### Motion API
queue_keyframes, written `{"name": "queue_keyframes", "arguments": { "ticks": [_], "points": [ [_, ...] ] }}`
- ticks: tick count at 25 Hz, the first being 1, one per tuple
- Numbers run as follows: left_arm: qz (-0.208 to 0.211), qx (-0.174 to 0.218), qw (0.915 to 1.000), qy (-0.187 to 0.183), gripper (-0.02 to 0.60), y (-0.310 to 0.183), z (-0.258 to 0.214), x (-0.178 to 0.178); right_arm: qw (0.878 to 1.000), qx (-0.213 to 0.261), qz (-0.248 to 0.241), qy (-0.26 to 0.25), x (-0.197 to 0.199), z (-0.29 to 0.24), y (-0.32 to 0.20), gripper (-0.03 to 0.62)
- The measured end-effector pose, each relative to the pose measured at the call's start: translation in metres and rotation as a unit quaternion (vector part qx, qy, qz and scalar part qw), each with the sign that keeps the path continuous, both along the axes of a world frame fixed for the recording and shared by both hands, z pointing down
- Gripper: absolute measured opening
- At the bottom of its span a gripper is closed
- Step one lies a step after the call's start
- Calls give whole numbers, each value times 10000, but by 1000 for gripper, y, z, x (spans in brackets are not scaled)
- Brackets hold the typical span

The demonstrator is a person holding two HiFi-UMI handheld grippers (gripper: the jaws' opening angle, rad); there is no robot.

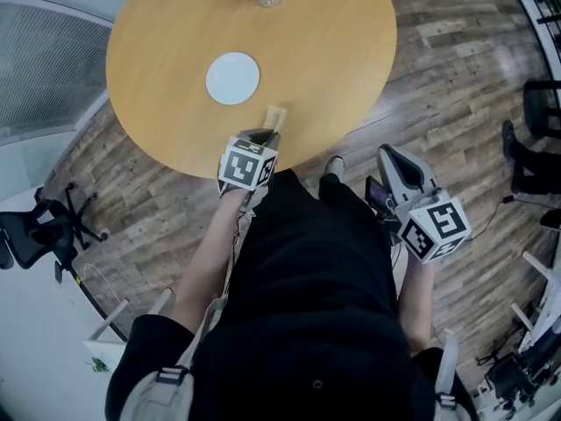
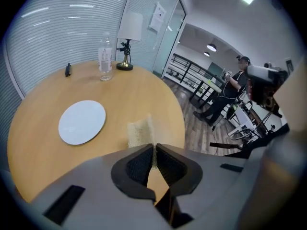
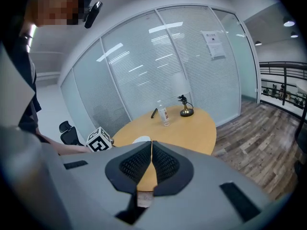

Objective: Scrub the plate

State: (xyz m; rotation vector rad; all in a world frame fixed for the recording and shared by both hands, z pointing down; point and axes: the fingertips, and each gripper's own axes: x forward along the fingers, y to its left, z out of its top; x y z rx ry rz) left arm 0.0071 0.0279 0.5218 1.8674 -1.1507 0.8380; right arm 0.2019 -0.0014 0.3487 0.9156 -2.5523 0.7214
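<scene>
The wood-plank floor (image 1: 456, 68) fills most of the room, and a wall of glass with blinds (image 3: 144, 66) closes off the far side. On the floor stands a round wooden bench (image 1: 324, 51). The person in black stands at its near edge.

A black office chair (image 1: 35, 231) sits off to the person's left, well apart from the bench.

The left gripper (image 1: 263, 137) reaches over the near rim of the bench. Its jaws are clenched on the back edge of a thin, pale scrubbing pad (image 2: 140, 132), which sticks out forward over the wood. I cannot tell whether the pad touches the surface.

The right gripper (image 1: 392, 154) hangs out over the floor at the person's right side, well clear of the bench. Its jaws are pressed together with nothing between them.

The white plate (image 1: 232, 78) lies flat on the bench, ahead of the pad and to its left. It is near the pad but not touching it.

At the far edge a table lamp (image 2: 128, 37) with a brass base stands just beside a clear water bottle (image 2: 105, 63). A small dark object (image 2: 68, 70), too small to make out, lies further left of them.
</scene>
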Motion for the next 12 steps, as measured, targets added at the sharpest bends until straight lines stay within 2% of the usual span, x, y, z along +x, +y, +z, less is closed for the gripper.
{"name": "queue_keyframes", "arguments": {
  "ticks": [3,7,10,12],
  "points": [
    [45,447,9983,367,28,8,-28,41,9998,-36,-189,-36,20,0,-3,20],
    [-11,1130,9906,768,27,20,-71,79,9985,-68,-536,-87,28,2,-2,20],
    [-192,1737,9806,890,28,25,-105,96,9968,-29,-789,-152,30,4,0,20],
    [-236,2147,9702,1096,28,31,-130,110,9952,-23,-953,-214,30,4,6,20]
  ]
}}
